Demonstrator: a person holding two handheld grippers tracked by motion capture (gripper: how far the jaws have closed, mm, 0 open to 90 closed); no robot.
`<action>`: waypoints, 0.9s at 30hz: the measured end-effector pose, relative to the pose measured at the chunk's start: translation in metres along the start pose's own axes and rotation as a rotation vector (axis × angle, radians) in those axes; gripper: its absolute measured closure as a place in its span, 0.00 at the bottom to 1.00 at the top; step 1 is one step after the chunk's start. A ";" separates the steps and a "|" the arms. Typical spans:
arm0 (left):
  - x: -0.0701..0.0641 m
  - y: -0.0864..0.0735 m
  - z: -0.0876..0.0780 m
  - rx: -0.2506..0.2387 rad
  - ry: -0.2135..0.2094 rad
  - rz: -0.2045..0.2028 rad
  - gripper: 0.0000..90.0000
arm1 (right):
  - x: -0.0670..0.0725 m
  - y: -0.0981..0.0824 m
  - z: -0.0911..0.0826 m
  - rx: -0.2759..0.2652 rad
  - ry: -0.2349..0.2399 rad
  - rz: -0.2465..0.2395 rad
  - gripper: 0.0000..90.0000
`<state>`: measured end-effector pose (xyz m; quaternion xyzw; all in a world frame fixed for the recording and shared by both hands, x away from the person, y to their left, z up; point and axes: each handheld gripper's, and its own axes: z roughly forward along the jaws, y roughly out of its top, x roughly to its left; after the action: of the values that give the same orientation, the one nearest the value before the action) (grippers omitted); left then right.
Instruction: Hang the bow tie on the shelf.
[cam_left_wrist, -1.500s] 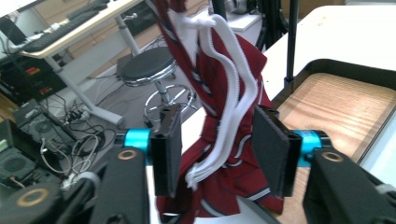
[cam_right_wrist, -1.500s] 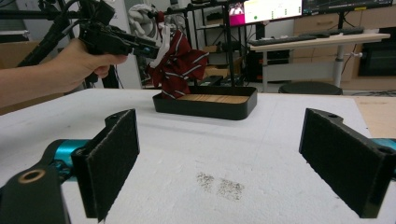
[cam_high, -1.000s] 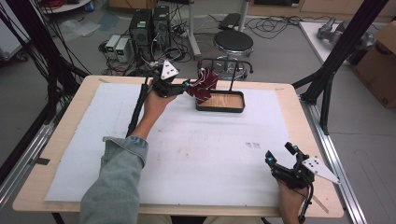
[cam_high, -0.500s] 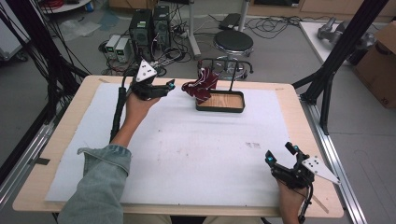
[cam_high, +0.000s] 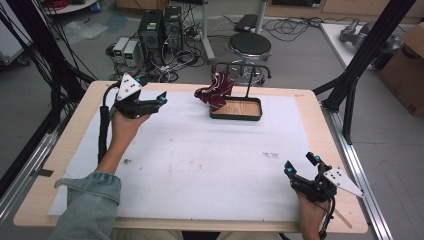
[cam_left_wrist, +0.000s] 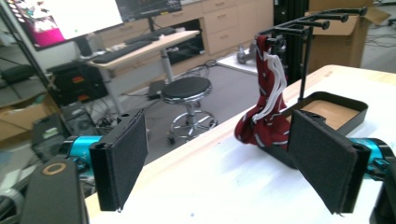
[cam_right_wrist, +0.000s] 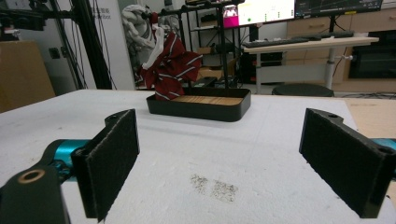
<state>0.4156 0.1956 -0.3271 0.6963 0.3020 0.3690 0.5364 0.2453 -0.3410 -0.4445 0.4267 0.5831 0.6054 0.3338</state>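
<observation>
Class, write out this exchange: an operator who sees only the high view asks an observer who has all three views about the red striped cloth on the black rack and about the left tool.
Operator: From above the red cloth is just a bundle. What is at its top?
Observer: In the left gripper view, white cords hang with the red cloth from an arm of the rack.
Operator: Where does its lower end sit?
Observer: It bunches at the near corner of the black tray, at the rack's foot.
Operator: Is anything in the left tool?
Observer: No. The left tool has just been opening its jaws; its dark pads stand wide apart with nothing between them.
</observation>
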 end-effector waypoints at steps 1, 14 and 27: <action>0.001 -0.001 -0.005 -0.004 0.005 -0.001 0.23 | 0.000 0.000 0.000 0.001 0.000 0.001 0.12; 0.016 -0.033 -0.072 -0.022 0.083 -0.071 0.20 | 0.000 0.000 0.000 0.000 -0.010 0.004 0.12; 0.008 -0.072 -0.114 0.024 0.125 -0.100 0.19 | 0.000 0.001 0.001 0.001 -0.014 0.001 0.12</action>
<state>0.3228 0.2791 -0.3781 0.6623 0.3739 0.3809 0.5258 0.2464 -0.3409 -0.4439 0.4315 0.5809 0.6022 0.3372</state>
